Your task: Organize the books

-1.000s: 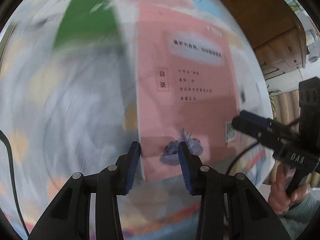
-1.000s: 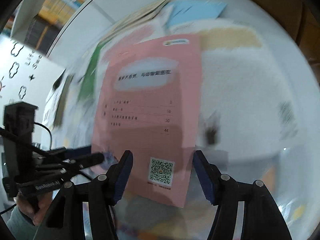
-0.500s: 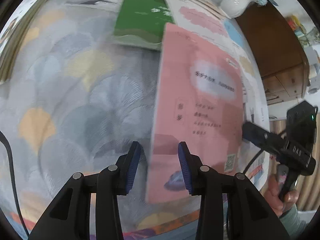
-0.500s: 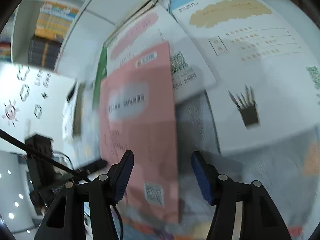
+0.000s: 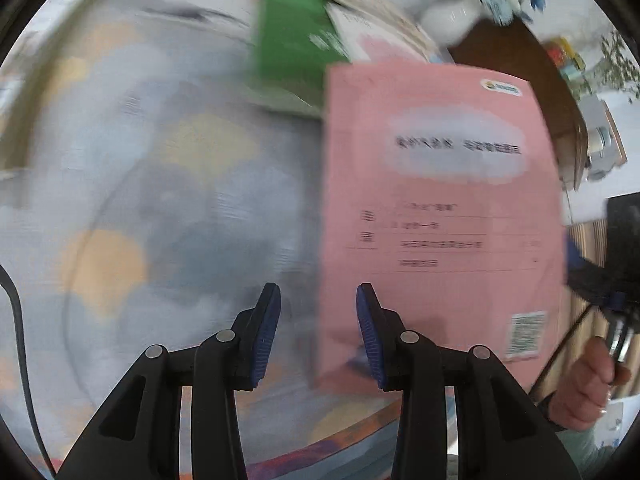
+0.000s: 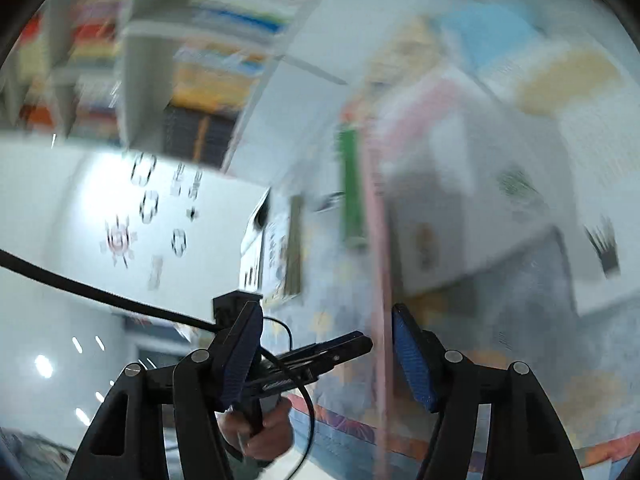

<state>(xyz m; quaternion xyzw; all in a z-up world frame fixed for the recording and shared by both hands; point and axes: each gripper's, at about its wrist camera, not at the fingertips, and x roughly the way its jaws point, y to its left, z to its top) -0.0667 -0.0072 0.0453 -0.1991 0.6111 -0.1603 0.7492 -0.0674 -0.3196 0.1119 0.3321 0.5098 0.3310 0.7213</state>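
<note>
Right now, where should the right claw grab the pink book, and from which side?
Its near bottom edge, coming straight on. In the right wrist view the pink book stands edge-on between the right claw's fingers, which have just been opening and aren't clamping it; closing there should pinch both covers.

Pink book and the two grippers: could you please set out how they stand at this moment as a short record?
pink book: raised off the table, cover facing the left wrist camera; seen edge-on in the right wrist view
left gripper: open, pads pressing on nothing; the book's left edge shows beyond the gap
right gripper: open; the book's thin edge stands between its fingers, close to the right one; contact cannot be told
green book: flat on the table behind the pink one
tablecloth: patterned
sharpness: both views motion-blurred
</note>
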